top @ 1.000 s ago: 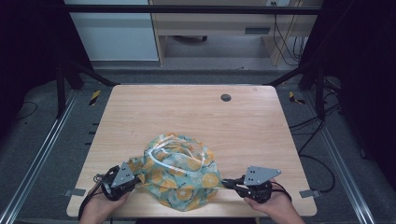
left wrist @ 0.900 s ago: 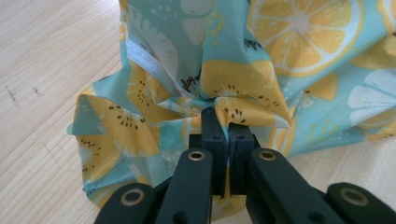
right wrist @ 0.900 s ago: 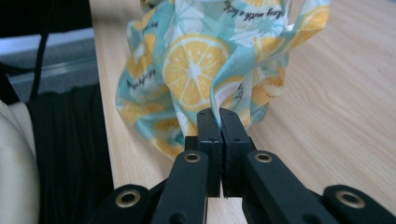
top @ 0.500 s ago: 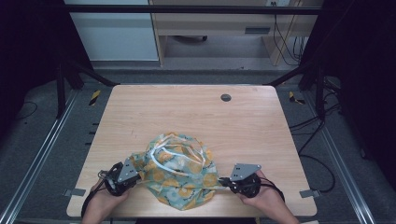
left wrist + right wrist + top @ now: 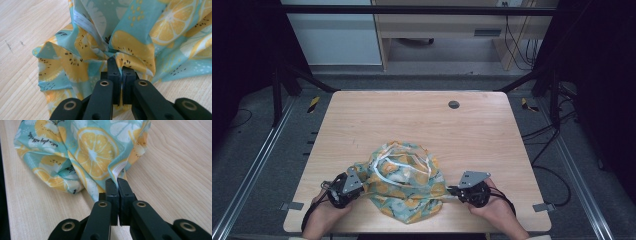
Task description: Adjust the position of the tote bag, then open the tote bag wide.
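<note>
Here a crumpled cloth [image 5: 406,181] printed with orange slices on pale blue lay bunched on the wooden counter [image 5: 412,120], near its front edge and between the two hands. The left gripper [image 5: 358,183] sat at the cloth's left side, and in the left gripper view its jaws were clamped tight on a gathered fold of the fabric [image 5: 125,37]. The right gripper [image 5: 452,191] sat at the cloth's right side; its jaws were likewise pinched shut on a thin edge of the cloth [image 5: 95,150], where a white hem seemed to show, though the fold partly hid it. Farther back on the counter was a small dark round fitting [image 5: 454,104], well apart from the cloth.
</note>
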Demonstrator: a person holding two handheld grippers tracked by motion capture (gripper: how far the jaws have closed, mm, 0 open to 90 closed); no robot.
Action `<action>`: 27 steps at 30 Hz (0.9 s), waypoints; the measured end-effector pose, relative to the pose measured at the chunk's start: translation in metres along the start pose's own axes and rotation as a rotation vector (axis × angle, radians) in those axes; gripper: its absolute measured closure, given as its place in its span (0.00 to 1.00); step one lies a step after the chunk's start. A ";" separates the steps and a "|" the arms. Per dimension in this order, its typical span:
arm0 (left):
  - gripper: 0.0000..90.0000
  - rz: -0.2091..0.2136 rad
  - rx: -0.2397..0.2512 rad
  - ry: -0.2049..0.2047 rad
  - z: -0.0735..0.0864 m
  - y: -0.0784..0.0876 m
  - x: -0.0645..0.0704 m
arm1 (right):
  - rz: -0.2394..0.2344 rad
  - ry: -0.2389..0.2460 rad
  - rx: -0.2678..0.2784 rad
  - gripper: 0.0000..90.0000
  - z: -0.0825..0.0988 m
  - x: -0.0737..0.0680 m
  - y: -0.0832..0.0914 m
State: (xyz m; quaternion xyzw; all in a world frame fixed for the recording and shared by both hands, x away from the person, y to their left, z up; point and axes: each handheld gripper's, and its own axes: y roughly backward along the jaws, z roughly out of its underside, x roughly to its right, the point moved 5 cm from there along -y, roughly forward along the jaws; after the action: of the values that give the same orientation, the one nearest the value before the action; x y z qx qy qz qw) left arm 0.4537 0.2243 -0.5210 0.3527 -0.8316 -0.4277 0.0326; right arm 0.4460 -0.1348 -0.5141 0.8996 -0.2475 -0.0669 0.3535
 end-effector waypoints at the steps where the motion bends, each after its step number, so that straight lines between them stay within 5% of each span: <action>1: 0.99 0.000 -0.010 -0.009 0.000 0.000 -0.001 | 0.007 -0.006 0.002 0.99 0.000 0.002 -0.001; 15: 0.94 -0.015 -0.019 0.031 -0.003 -0.011 -0.009 | 0.023 -0.018 -0.004 0.95 0.000 0.005 -0.004; 19: 0.81 -0.039 0.000 0.047 -0.005 -0.006 -0.009 | 0.043 -0.025 -0.002 0.85 0.001 0.007 -0.001; 20: 0.67 -0.042 0.015 0.060 -0.007 -0.002 -0.009 | 0.062 -0.045 0.015 0.72 0.000 0.009 0.003; 22: 0.53 -0.043 0.046 0.099 -0.010 0.005 -0.006 | 0.081 -0.066 0.032 0.60 -0.001 0.011 0.007; 27: 0.38 -0.025 0.090 0.156 -0.012 0.019 0.002 | 0.116 -0.100 0.060 0.45 -0.001 0.013 0.015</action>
State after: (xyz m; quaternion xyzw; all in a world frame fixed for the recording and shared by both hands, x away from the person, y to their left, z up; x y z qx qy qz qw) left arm 0.4462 0.2224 -0.5005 0.3965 -0.8404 -0.3614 0.0761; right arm 0.4514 -0.1495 -0.5023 0.8895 -0.3183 -0.0838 0.3170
